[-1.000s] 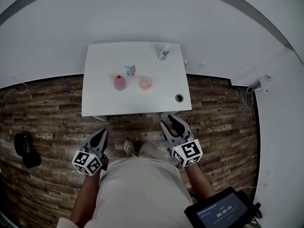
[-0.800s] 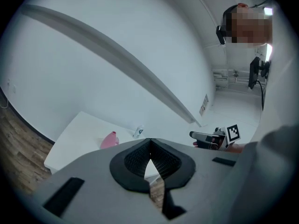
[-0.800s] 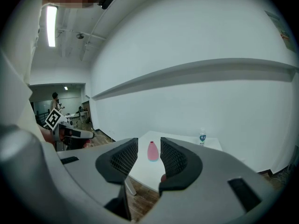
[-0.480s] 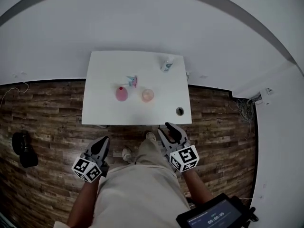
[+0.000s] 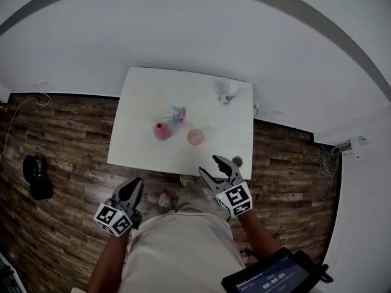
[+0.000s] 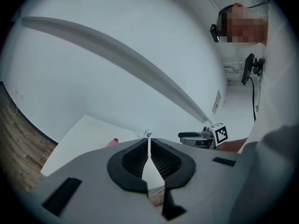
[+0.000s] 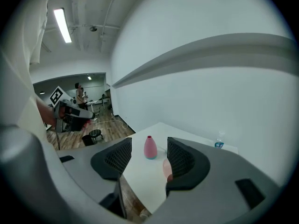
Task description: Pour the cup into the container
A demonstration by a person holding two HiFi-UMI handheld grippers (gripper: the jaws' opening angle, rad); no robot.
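On the white table (image 5: 137, 145) stand a pink narrow-necked container (image 5: 161, 130) and, to its right, a translucent pink cup (image 5: 195, 137). My right gripper (image 5: 208, 165) hovers at the table's near edge, short of the cup. It is open, its jaws have just been opening, and nothing is between them. In the right gripper view the container (image 7: 150, 147) shows far off between the jaws and the cup (image 7: 167, 168) is half hidden by the right jaw. My left gripper (image 5: 135, 182) is shut and empty, over the floor left of the person's legs. The left gripper view shows the container (image 6: 113, 142) beyond the shut jaws.
A small water bottle (image 5: 228, 93) stands at the table's far right and a small teal and pink object (image 5: 178, 114) lies behind the container. A round dark hole (image 5: 237, 162) marks the near right corner. A black object (image 5: 33, 176) lies on the wooden floor, left.
The table has come nearer as the person stepped toward it. Both grippers moved forward, and the right gripper's jaws went from shut to spread apart.
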